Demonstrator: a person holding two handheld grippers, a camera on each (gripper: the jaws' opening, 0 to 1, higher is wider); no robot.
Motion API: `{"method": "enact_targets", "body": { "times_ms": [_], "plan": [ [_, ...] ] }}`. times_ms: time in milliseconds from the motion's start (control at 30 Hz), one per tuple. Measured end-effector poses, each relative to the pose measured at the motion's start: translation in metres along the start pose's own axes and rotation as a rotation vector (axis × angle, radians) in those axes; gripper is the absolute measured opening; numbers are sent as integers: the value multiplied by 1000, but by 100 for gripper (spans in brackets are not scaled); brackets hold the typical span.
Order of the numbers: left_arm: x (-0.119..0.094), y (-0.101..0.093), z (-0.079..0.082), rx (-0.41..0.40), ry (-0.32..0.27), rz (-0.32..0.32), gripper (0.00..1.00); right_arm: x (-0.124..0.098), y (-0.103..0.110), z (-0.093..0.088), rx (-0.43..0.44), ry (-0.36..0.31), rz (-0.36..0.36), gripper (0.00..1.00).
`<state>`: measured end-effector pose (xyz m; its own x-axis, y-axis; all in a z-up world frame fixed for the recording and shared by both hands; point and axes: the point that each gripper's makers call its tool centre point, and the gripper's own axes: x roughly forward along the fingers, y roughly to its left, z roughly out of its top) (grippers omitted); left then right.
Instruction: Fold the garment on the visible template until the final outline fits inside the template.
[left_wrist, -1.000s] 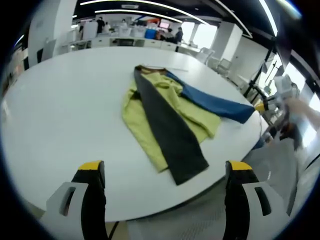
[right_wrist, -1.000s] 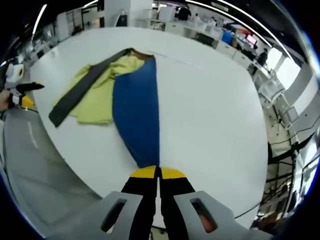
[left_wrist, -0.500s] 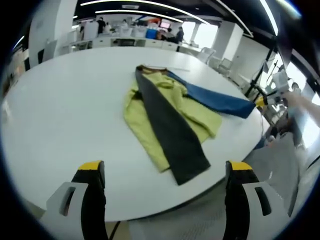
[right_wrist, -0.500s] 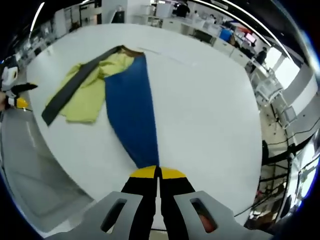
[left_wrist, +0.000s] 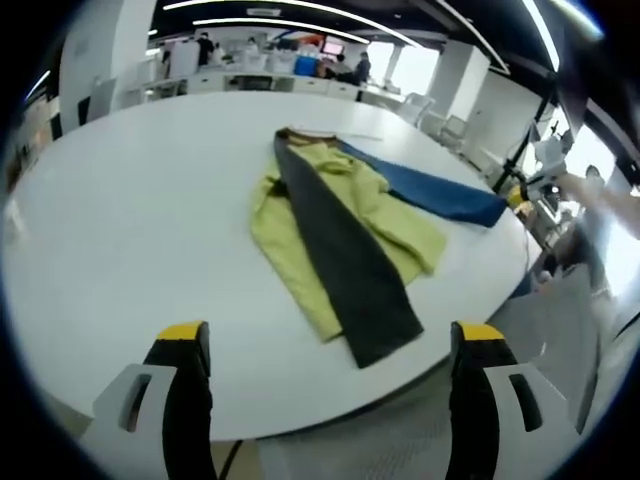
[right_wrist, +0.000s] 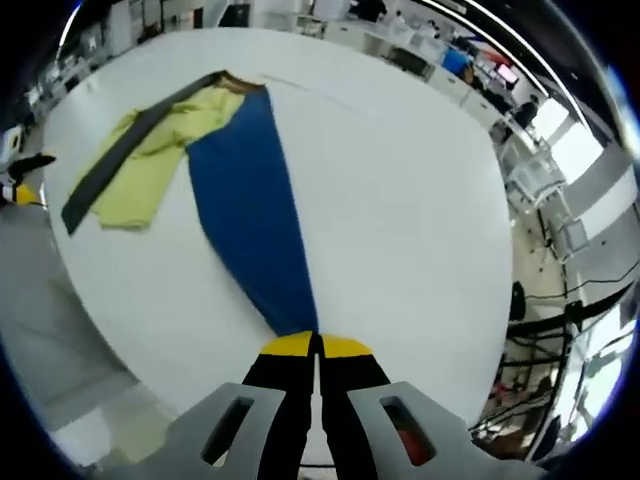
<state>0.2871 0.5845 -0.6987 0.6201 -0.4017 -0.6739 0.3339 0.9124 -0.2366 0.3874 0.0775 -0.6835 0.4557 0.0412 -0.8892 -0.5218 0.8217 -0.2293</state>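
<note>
A large white round table (left_wrist: 120, 220) carries the garment (left_wrist: 340, 215), which lies spread near the table's edge in the left gripper view. The garment has three coloured parts: a yellow-green body, a long dark grey panel (left_wrist: 345, 265) running down over it toward the near edge, and a blue panel (left_wrist: 430, 190) reaching out to the right. A brown collar end sits at the garment's far tip.

The left gripper (left_wrist: 330, 395) is held off the table's near edge, above the floor, its fingers (left_wrist: 185, 385) spread wide apart with nothing between them; the grey panel's end lies on the table beyond them, well apart from either finger.

In the right gripper view the right gripper (right_wrist: 317, 385) has its fingers (right_wrist: 290, 375) pressed together, and the narrow end of the blue panel (right_wrist: 250, 220) runs straight down to the yellow fingertips, pinched there. From that point the blue cloth stretches away across the white table (right_wrist: 400, 200) to the collar, with the yellow-green part and the grey strip (right_wrist: 130, 145) lying to its left.

At the right edge of the left gripper view the other gripper shows, blurred, at the blue panel's end

Office desks and chairs stand in the background; no template outline can be made out on the table
</note>
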Motion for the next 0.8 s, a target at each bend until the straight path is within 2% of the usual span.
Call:
{"method": "enact_targets", "body": {
  "times_ms": [433, 800],
  "plan": [
    [4, 2, -8, 12, 51, 18, 96, 32, -34, -7, -24, 67, 10, 2],
    [6, 5, -13, 11, 82, 32, 96, 46, -54, -6, -2, 90, -5, 2]
  ]
}}
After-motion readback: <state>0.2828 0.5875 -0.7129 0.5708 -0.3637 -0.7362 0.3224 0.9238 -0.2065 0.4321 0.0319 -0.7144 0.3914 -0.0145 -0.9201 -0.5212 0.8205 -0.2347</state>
